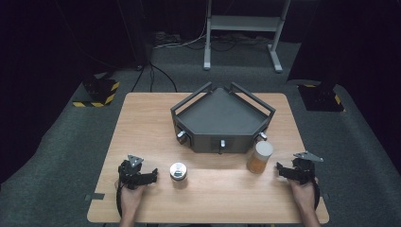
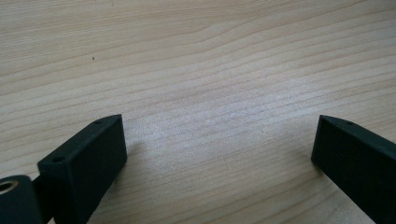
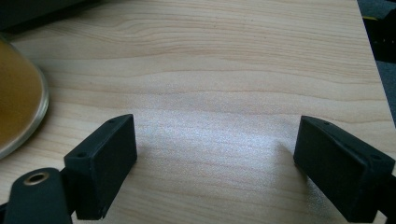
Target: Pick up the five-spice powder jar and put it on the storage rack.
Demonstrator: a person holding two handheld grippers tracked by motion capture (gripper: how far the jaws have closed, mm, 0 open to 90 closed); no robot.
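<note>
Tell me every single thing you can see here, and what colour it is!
Table: one, light wood, middle of the room.
Tray: one, dark grey, five-sided, far middle of the table.
Jar: one, orange with a white lid, upright right of the tray's front.
Small tin: one, silvery, near middle of the table.
Metal stand: one, pale grey, on the floor beyond.
Left tongs: black, open, nothing between.
Right tongs: black, open, nothing between.
</note>
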